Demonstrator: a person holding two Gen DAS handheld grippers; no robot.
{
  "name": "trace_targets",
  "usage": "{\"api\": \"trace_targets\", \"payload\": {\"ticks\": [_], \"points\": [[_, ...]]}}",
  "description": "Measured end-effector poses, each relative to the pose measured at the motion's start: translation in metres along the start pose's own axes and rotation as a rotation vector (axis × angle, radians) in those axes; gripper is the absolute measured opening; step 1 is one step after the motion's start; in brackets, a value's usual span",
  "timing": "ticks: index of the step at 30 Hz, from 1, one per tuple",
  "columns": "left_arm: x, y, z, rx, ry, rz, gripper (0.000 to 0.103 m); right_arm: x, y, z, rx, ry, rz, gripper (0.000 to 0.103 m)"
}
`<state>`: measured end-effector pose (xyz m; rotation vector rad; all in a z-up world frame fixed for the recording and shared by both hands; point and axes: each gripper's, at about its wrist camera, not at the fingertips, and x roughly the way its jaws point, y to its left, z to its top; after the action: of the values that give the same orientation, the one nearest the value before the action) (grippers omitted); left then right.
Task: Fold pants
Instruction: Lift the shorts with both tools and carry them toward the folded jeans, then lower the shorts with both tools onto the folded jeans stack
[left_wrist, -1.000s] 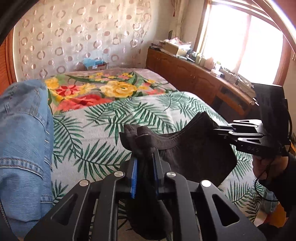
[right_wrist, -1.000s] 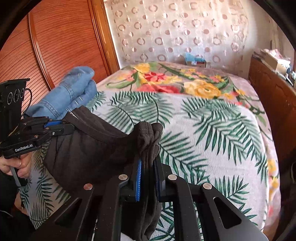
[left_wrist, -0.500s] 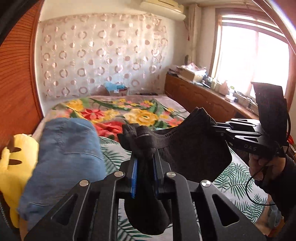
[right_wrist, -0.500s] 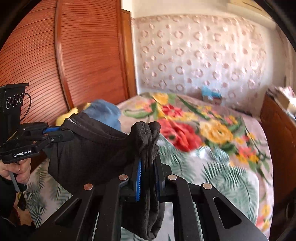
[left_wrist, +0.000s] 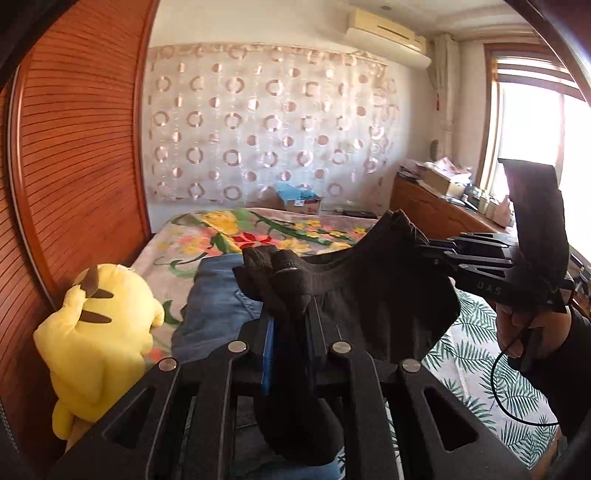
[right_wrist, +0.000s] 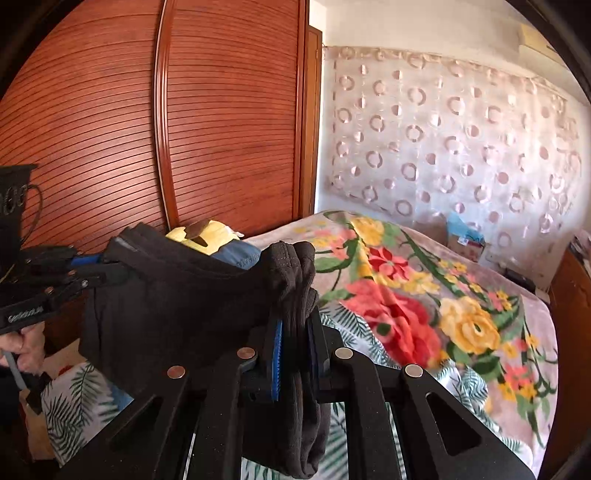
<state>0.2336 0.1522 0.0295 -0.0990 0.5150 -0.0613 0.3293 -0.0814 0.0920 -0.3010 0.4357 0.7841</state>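
Both grippers pinching black pants (left_wrist: 384, 302), window (left_wrist: 535, 140) left-view only

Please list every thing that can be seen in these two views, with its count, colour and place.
pants: one, black, held in the air between both grippers
jeans: one, blue, folded on the bed's left side
plush toy: one, yellow, left of the jeans, by the wardrobe
bed cover: one, flowers and green leaves, on the bed
wardrobe: one, red-brown wood, left of the bed
curtain: one, pale with rings, behind the bed
air conditioner: one, cream, above the curtain
left gripper: one, black, shut on the pants
right gripper: one, black, shut on the pants
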Motion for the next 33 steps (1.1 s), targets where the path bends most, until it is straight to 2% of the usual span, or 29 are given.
{"api": "trace_targets", "payload": {"ticks": [6, 11, 25, 28, 33], "points": [[-0.001, 0.016, -0.004, -0.034, -0.011, 0.022, 0.015, 0.033, -0.004, 0.023, -0.039, 0.019, 0.015, 0.011], [0.0, 0.024, -0.005, -0.057, -0.009, 0.037, 0.015, 0.057, -0.001, 0.038, -0.128, 0.026, 0.025, 0.011], [-0.01, 0.035, -0.02, -0.131, -0.001, 0.097, 0.015, 0.117, 0.017, 0.063, -0.265, 0.037, 0.143, 0.011], [-0.009, 0.038, -0.027, -0.14, 0.02, 0.119, 0.015, 0.126, 0.019, 0.063, -0.275, 0.04, 0.168, 0.011], [0.0, 0.044, -0.037, -0.164, 0.066, 0.144, 0.017, 0.139, 0.017, 0.058, -0.272, 0.07, 0.163, 0.011]]}}
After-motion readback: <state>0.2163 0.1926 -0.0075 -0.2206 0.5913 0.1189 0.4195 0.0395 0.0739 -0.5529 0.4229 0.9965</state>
